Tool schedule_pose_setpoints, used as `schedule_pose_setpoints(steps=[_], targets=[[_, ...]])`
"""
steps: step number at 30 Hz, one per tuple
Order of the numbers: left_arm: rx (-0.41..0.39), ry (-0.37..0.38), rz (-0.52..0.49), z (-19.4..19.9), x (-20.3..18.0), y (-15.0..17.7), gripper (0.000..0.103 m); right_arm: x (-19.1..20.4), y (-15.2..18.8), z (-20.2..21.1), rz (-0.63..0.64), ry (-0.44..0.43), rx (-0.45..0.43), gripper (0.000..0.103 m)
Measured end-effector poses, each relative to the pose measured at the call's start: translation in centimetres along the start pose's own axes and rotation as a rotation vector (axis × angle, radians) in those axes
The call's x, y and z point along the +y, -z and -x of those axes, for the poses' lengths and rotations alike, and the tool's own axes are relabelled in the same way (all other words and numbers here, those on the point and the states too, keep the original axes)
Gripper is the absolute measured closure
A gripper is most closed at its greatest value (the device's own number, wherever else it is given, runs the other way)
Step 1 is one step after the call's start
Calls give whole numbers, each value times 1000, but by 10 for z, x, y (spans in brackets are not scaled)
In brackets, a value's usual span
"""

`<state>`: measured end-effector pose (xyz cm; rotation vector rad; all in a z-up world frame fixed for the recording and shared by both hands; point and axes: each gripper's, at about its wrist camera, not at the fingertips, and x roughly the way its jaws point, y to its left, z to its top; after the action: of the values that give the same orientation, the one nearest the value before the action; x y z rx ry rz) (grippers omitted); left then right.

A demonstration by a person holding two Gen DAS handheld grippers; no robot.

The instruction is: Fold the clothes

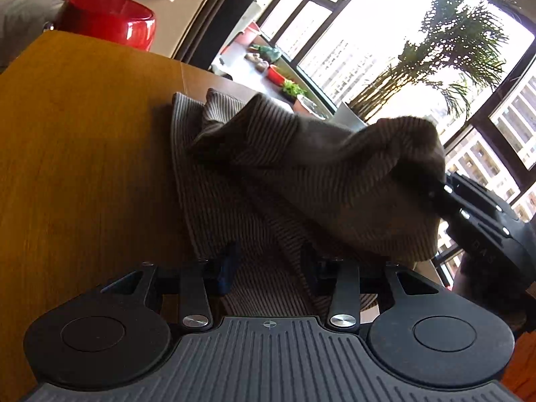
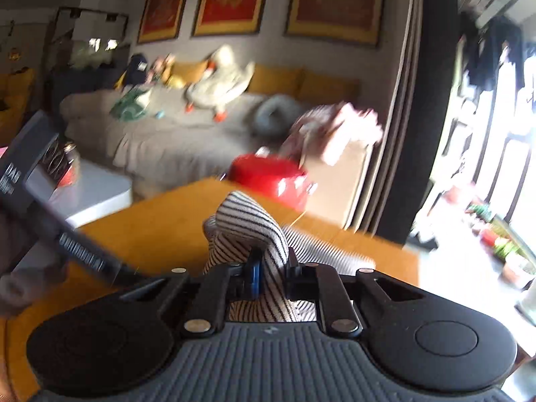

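Item 1, garment (image 1: 301, 174): striped knit, dark and pale lines. My left view shows it lying on the table (image 1: 83, 167), one part flat on the wood, another part lifted and bunched toward the right. My right view shows a peak of the same cloth (image 2: 248, 224) raised above the tabletop, the rest trailing flat behind it.

Item 2, left gripper (image 1: 271, 268): low over the table's near side. Its two fingers stand a moderate way apart, with striped cloth running between them. I cannot tell whether they pinch it or only straddle it.

Item 3, right gripper (image 2: 271, 274): fingers drawn in narrow, clamped on a fold of the garment; the cloth rises in a peak just past the tips. The blue pad (image 2: 255, 276) on one finger presses the fabric. In the left view this gripper (image 1: 445, 194) enters from the right, its tip buried in the lifted cloth.

Item 4, table: orange-brown wood, bearing the garment.

Item 5, red bowl (image 1: 107, 20): glossy, just beyond the table's far corner.

Item 6, sofa (image 2: 187, 134): grey, strewn with a plush goose (image 2: 217, 83) and cushions. The right view is blurred.

Item 7, window (image 1: 385, 50): bright, with a palm plant (image 1: 445, 53) before it.
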<state>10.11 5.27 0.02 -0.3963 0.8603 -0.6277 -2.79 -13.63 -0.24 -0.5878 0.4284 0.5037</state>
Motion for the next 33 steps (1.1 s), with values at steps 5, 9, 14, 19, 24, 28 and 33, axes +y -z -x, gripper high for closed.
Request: schedule_pose_setpoints(steps=[5,9,14,19,24,28,33], targets=[[6,-27,57,1,9,2,58,7,3,-2,42,83,-53,90],[-14,-44,97,6,15,1,56,30,10,-4,118,109,-62,81],[-27,-21,85,12,10,-1,53,45,11,-2,123,37,-25,67],[12,-22,25,-1,0,7,55,19,3,18,-14,-63,-28,62],[12,-132,-15,-15,6,11,55,2,1,35,-76,-56,-55,77],[-1,-153,-18,-12,9,11,56,1,13,18,-126,-136,37,76],[-8,-168,3,-2,15,10,54,15,20,25,-30,-124,25,55]])
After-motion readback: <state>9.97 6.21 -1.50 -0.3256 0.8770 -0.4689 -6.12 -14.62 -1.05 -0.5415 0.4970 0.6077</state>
